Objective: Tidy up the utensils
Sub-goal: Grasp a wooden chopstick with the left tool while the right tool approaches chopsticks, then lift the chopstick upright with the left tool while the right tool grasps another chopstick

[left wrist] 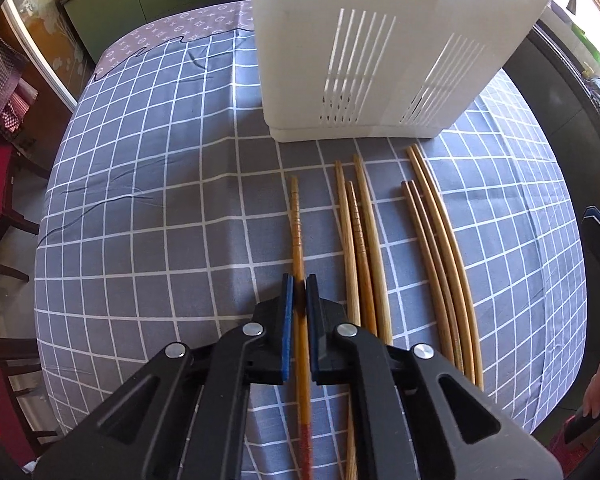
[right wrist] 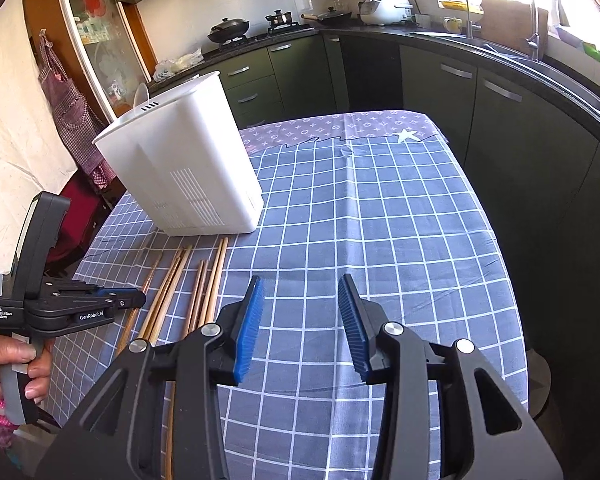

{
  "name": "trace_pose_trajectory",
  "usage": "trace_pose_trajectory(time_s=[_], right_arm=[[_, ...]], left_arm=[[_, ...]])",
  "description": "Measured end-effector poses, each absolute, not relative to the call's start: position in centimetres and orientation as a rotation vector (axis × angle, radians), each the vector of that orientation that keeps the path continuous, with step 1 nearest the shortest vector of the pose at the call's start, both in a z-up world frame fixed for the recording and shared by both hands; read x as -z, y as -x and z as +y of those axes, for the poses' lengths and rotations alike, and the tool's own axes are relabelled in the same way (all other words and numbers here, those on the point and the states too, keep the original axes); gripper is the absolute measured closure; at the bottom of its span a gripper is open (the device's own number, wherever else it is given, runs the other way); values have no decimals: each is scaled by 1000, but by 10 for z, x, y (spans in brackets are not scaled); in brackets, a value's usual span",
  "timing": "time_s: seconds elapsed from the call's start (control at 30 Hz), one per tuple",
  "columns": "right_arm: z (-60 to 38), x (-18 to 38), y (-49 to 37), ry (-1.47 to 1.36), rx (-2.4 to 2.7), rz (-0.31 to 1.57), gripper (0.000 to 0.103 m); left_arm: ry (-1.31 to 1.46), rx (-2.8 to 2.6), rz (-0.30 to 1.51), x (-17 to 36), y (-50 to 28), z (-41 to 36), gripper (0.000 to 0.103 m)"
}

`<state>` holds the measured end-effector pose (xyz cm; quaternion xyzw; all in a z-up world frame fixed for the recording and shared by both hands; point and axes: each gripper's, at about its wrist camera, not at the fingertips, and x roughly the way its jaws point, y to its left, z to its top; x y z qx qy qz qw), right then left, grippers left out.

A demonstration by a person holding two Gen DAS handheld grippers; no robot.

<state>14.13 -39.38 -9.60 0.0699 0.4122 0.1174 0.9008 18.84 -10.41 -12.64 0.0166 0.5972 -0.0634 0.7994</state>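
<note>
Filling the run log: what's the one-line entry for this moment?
left claw: shut on chopstick | right claw: open, empty | holder: upright

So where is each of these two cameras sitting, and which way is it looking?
Left wrist: on the left gripper, looking steeply down at chopsticks; its jaws are shut on one chopstick.
Right wrist: on the right gripper, jaws open, looking across the table toward the kitchen counter; a hand shows.
Both see the white holder and checked tablecloth.
</note>
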Motion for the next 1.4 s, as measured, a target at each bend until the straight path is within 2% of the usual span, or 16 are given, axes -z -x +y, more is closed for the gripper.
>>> trace_pose_trajectory(time_s=[0.13,0.4,0.47,0.5,0.57,1.4], right_arm=[[-383,102,-147,-133,-282,899,64],[-347,124,-172,-136,-405,1023,64],[-338,131,-180,-123,-414,1053,68],[-334,134,-184,-118,-422,1071,74],[-328,140,-193,-125,-434,1104,75],[-294,153,-212,31,-334,1165,82]], left_arm=[[-12,137,1225,109,-183,-86,97],[-7,141,951,33,-145,-62,97],[-10,141,900,20,-135,-58,97],[-14,142,880,14,-132,-58,97],[-22,147,851,7,-126,-58,97],[-15,196,833,5,-117,-53,97]])
